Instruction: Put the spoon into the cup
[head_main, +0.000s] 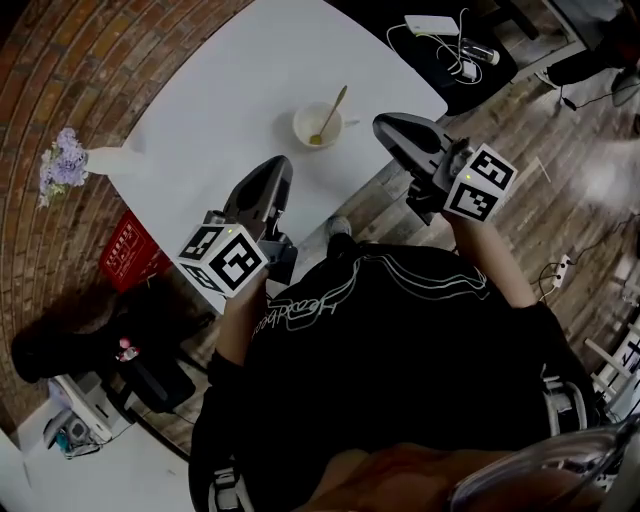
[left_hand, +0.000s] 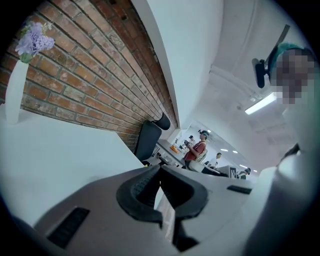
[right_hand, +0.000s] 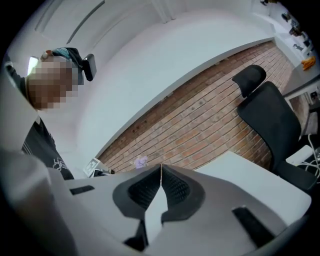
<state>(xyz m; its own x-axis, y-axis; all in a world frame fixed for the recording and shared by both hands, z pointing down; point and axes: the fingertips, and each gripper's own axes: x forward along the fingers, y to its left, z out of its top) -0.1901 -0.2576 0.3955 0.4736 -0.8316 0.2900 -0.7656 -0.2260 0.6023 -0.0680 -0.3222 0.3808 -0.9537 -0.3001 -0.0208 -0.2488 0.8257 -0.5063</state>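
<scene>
A white cup (head_main: 317, 125) stands on the white table (head_main: 220, 100), and a gold-coloured spoon (head_main: 331, 113) rests in it with its handle leaning out to the upper right. My left gripper (head_main: 279, 166) hovers at the table's near edge, below and left of the cup, its jaws closed tip to tip with nothing between them (left_hand: 160, 168). To the cup's right, off the table edge, my right gripper (head_main: 384, 125) is also shut and empty (right_hand: 161, 166). Neither gripper view shows the cup.
A white vase with purple flowers (head_main: 66, 161) stands at the table's left corner by the brick wall (left_hand: 100, 65). A black office chair (right_hand: 270, 117) is beyond the table. A power bank and cables (head_main: 436, 27) lie on a dark surface at the far right.
</scene>
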